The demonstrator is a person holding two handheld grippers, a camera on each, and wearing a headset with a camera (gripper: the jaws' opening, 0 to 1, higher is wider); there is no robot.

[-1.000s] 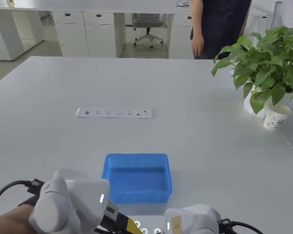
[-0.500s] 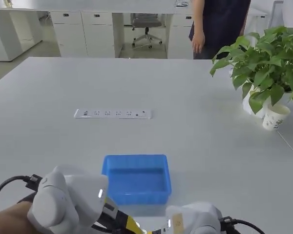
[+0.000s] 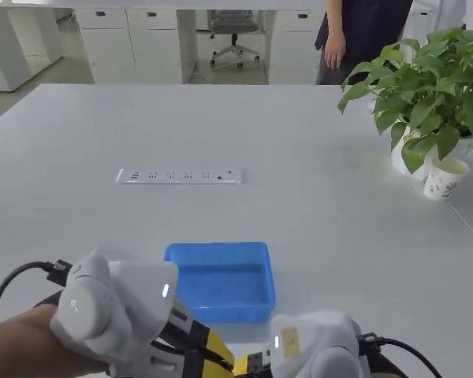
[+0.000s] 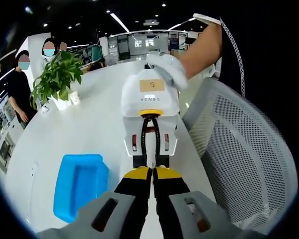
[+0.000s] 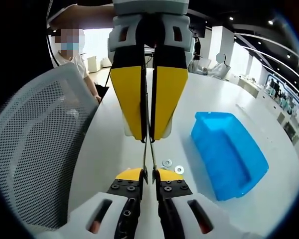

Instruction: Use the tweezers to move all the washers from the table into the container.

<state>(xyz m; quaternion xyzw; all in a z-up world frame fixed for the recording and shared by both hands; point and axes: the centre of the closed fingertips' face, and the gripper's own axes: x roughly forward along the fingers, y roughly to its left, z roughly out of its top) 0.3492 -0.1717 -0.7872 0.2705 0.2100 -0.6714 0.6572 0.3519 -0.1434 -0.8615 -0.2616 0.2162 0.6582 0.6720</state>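
Head view first: the blue container [image 3: 229, 312] stands on the white table [image 3: 355, 236]. Just in front of its near wall the left gripper [image 3: 221, 354] and the right gripper [image 3: 256, 364] point at each other, tips almost meeting, so the line between them runs along that wall rather than toward it. Left gripper view next: its own yellow-tipped jaws are pressed to a thin slit, the right gripper faces them head-on, and the container lies off to one side of that line, apart from both. Right gripper view last: the tweezers [image 5: 146, 154] come out of the left gripper's closed yellow jaws, which hold them. Their long axis runs straight into the narrow gap of the right gripper's own jaws; whether those jaws pinch the thin end or merely stand around it I cannot tell. Two washers [image 5: 167, 163] lie flat on the table between the tweezers' thin end and the container, just beside the right gripper's jaw tips and nearer to them than to the container's wall. I judge that the coming pick turns on this: the washers sit to the container side of the tweezers' axis, not ahead of it, so the tool must swing toward the container and tip down, and the right gripper is the nearer one.
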